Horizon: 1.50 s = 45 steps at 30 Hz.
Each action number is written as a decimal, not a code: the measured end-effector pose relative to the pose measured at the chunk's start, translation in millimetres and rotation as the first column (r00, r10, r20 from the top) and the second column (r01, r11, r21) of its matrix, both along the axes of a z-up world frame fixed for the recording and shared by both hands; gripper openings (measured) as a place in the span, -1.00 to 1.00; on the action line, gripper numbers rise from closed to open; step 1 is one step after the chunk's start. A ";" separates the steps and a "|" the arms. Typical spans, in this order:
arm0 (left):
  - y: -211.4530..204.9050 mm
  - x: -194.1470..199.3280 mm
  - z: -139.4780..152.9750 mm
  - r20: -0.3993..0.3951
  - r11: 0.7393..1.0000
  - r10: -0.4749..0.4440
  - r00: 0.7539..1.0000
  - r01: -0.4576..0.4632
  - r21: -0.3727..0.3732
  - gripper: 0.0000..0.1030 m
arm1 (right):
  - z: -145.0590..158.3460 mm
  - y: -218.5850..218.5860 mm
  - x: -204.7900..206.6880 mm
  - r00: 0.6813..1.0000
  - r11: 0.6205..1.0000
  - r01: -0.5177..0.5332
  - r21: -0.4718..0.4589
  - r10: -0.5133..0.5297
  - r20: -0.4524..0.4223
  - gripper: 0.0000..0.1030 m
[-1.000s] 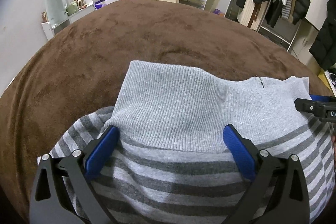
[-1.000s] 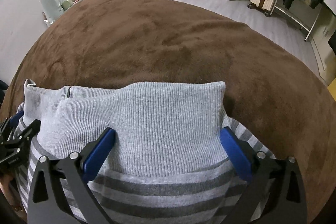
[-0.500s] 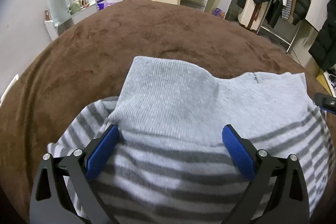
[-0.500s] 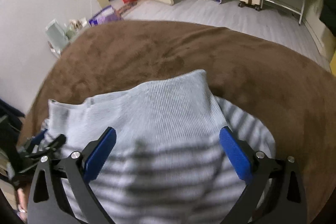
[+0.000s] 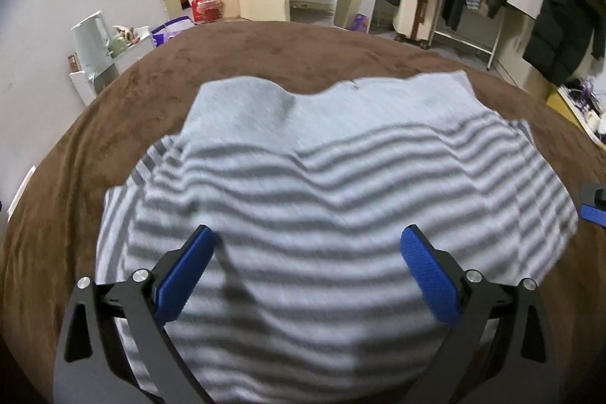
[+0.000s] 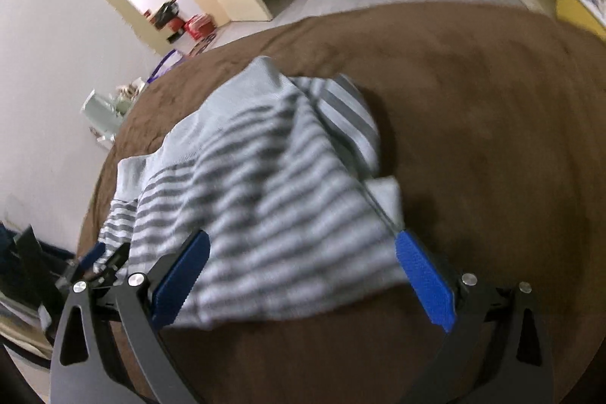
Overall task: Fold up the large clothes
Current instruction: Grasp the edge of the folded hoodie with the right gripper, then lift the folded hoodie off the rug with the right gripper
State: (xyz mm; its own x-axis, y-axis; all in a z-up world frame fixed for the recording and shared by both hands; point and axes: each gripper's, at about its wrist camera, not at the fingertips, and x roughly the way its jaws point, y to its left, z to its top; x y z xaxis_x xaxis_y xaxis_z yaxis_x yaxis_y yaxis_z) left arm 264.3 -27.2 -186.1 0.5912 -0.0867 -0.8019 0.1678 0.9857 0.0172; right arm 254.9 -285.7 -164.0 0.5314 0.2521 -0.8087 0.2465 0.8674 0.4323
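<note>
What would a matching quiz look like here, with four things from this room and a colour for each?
Things:
1. sweater
2. blanket
3. kettle
4. left gripper pads

Colours:
A. brown
B. blue
C. grey with stripes
D. pale green

Pairs: 1-C, 2-A, 3-D, 4-B

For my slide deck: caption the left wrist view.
Open left gripper above a grey striped knit sweater on a brown fleece blanket.
</note>
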 end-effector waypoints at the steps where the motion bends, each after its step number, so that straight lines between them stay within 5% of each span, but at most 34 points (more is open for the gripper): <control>1: -2.0 -4.1 -1.0 -0.003 1.000 -0.001 1.000 0.001 0.003 0.87 | -3.0 -5.4 -7.1 1.000 0.999 0.023 0.024 -0.023 -0.003 0.89; 9: -1.5 -17.6 -18.4 -0.058 0.999 0.040 0.998 -0.042 -0.033 0.87 | -45.2 -41.6 -29.4 0.979 0.918 0.194 0.346 -0.204 -0.007 0.89; 15: -9.3 -16.1 -28.7 -0.051 0.999 0.015 0.999 -0.013 0.031 0.89 | -75.1 -46.3 -24.4 0.961 0.838 0.258 0.480 -0.274 -0.037 0.87; 18: -11.3 -16.6 -32.6 -0.038 0.999 0.019 0.999 -0.018 0.035 0.89 | -79.4 -43.5 -21.5 0.957 0.832 0.256 0.492 -0.291 -0.005 0.83; 22: -12.0 -18.2 -32.5 -0.028 0.999 0.024 0.999 -0.023 0.039 0.89 | -86.9 -33.5 -8.7 0.966 0.815 0.215 0.538 -0.258 0.004 0.00; 25: -12.6 -17.8 -32.2 -0.034 0.999 0.023 0.999 -0.022 0.041 0.89 | -99.2 -34.2 -8.1 0.965 0.794 0.217 0.567 -0.263 0.000 -0.43; 27: -12.8 -17.9 -32.1 -0.037 0.999 0.021 0.999 -0.020 0.042 0.89 | -104.1 -34.8 -10.1 0.960 0.758 0.216 0.616 -0.280 0.008 -0.49; 32: -13.9 -18.0 -31.6 -0.037 0.998 0.025 0.999 -0.023 0.050 0.89 | -81.0 -32.5 -20.2 0.956 0.741 0.143 0.656 -0.276 0.103 -0.57; 45: -12.8 -17.7 -27.7 -0.039 0.999 0.035 0.999 -0.033 0.036 0.89 | 23.7 45.6 -10.4 0.939 0.842 -0.139 0.521 -0.055 0.340 -0.63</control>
State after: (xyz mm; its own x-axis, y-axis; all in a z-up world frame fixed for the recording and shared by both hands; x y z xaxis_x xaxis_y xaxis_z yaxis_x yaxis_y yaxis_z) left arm 246.6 -40.1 -213.8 0.5610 -0.0382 -0.8269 0.1356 0.9897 0.0463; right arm 244.5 -240.1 -140.3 0.7182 0.6173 -0.3212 -0.0255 0.4847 0.8743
